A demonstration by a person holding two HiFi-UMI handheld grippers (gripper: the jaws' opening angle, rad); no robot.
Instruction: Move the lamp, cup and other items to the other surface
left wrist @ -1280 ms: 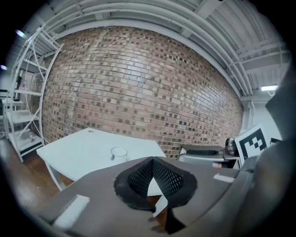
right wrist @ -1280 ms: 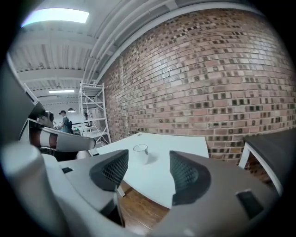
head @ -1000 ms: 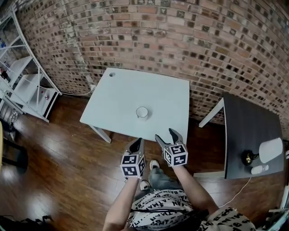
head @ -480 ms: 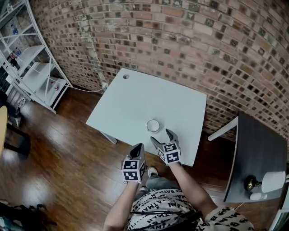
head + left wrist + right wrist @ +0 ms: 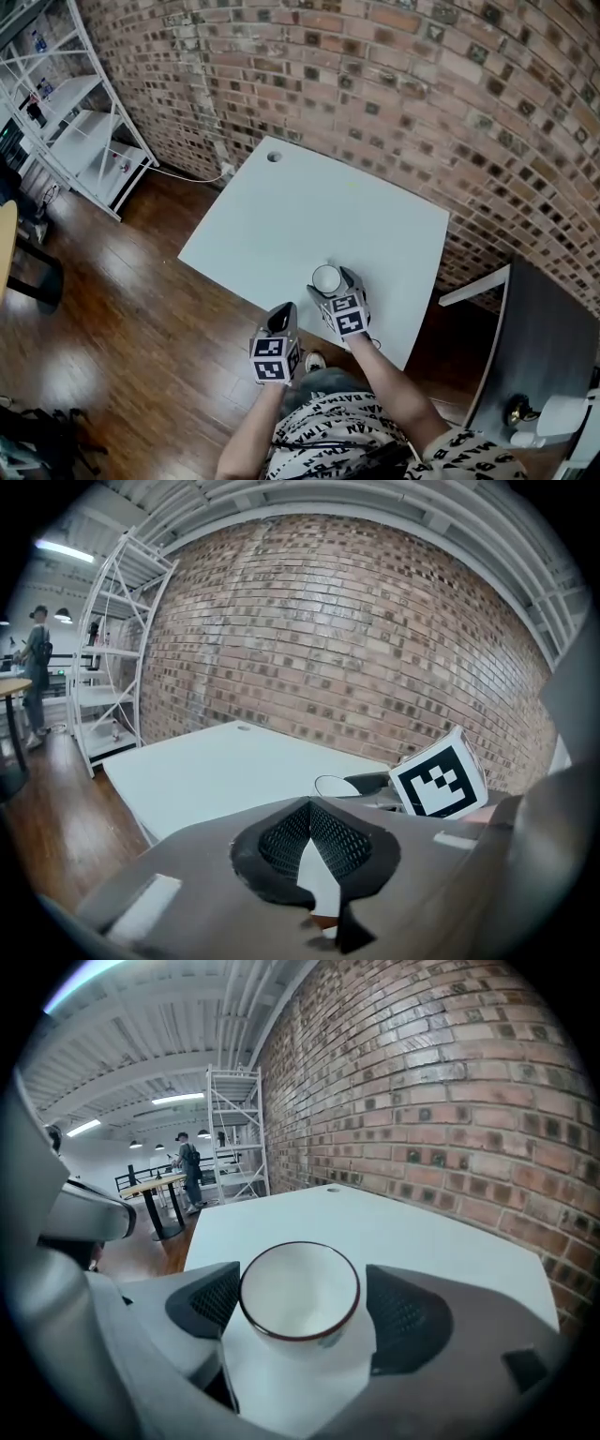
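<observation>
- The cup (image 5: 298,1288) is a small round white thing, glossy like glazed ceramic, with a thin dark red line around the rim. It's sitting upright on the white table (image 5: 281,225), close to the edge nearest the person.
- The right gripper (image 5: 330,281) has its claw spread wide with the cup right in between. The jaws have just been opening. The left pad looks very near the rim, there's a clear gap on the other side, and neither pad is squeezing it.
- Those pads (image 5: 408,1312) are dark and have a fine mesh-like texture.
- The left gripper (image 5: 281,317) hangs off the table's near edge over the floor. Its claw is closed up with nothing in it, and the ribbed black pads meet in a diamond shape.
- The tabletop is matte, flat and rectangular, with a round cable hole (image 5: 274,157) at a far corner.
- Behind it is a rough red-brown brick wall (image 5: 394,84), and under it a shiny dark wood plank floor (image 5: 122,309).
- The lamp (image 5: 567,414) with its smooth white shade is over on a dark grey table (image 5: 539,328), well apart from the cup.
- A white metal shelf rack (image 5: 84,122) stands off to the left.
</observation>
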